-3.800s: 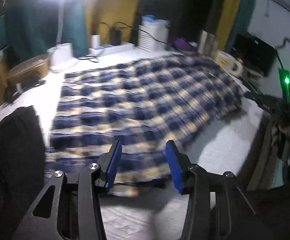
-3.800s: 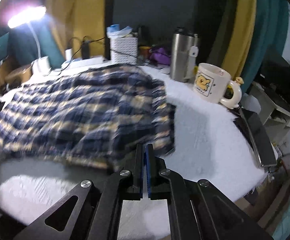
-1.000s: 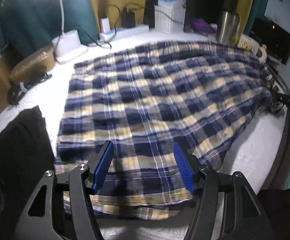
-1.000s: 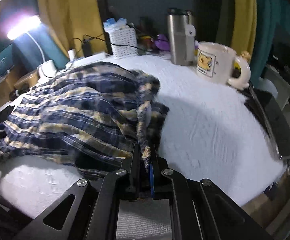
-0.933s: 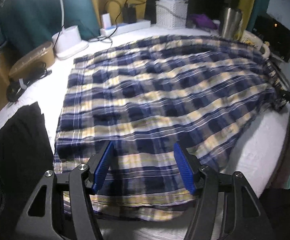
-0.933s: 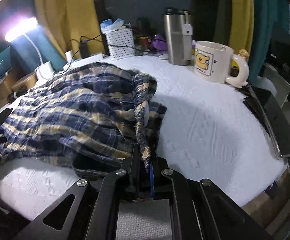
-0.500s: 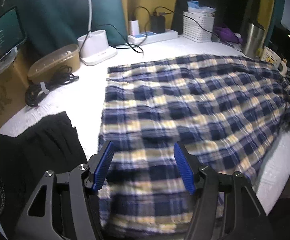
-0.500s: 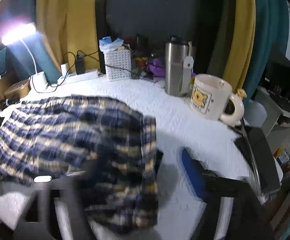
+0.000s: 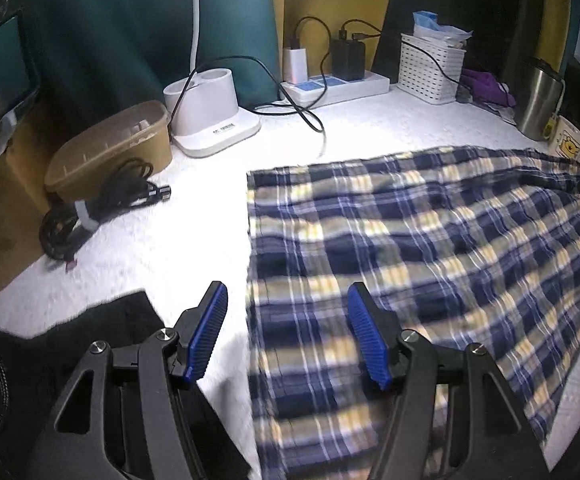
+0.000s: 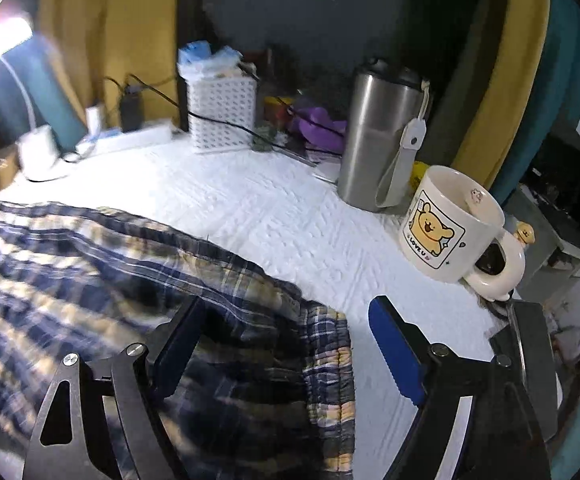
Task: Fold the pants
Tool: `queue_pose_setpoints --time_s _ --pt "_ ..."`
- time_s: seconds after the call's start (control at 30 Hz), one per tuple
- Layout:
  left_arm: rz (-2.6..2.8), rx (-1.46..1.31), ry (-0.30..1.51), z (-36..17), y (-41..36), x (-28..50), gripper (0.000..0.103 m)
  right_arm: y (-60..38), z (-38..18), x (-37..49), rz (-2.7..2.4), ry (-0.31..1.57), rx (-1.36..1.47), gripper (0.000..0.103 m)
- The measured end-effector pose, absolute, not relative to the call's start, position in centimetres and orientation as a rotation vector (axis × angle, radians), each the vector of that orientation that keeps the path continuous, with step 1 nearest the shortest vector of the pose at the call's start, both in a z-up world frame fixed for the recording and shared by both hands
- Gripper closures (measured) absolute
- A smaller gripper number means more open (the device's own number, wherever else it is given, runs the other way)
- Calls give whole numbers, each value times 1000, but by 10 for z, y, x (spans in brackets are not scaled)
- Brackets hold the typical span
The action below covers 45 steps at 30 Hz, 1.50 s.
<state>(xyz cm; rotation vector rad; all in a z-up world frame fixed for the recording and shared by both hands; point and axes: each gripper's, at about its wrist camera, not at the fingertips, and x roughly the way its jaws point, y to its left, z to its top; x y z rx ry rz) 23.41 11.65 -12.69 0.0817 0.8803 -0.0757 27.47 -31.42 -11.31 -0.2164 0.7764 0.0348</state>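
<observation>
The navy, yellow and white plaid pants (image 9: 429, 248) lie spread on the white table cover. In the right wrist view they (image 10: 130, 288) fill the lower left, with the gathered waistband (image 10: 331, 364) bunched at their right end. My left gripper (image 9: 288, 338) is open and empty, hovering over the near left edge of the pants. My right gripper (image 10: 282, 350) is open and empty, just above the waistband end. The blue pads (image 9: 363, 340) show on both grippers.
A black garment (image 9: 70, 352) lies at the near left. A brown container (image 9: 110, 148), coiled cable (image 9: 98, 208), lamp base (image 9: 214, 116), power strip (image 9: 333, 86) and white basket (image 10: 222, 110) line the back. A steel tumbler (image 10: 381, 136), bear mug (image 10: 449, 228) and black tablet (image 10: 529, 344) stand at the right.
My right gripper has opened and let go of the waistband, which now lies on the table. My left gripper has shifted left toward the pants' left edge, staying open.
</observation>
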Motion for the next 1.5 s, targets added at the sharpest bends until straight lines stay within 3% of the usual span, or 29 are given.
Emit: queue_pose_setpoints --time_s 0.3,0.63,0.9,1.5 --pt "-69 67 938 -147 126 278 41 -323 -147 318 -22 901 -220 18" --pt "-25 29 925 -143 138 291 41 -328 -149 333 -39 920 -228 18" --pt "-41 -14 901 -122 152 252 41 -321 -130 305 -95 798 -301 18" --pt "-136 -88 980 -133 142 151 41 -341 -128 214 -63 820 -148 18"
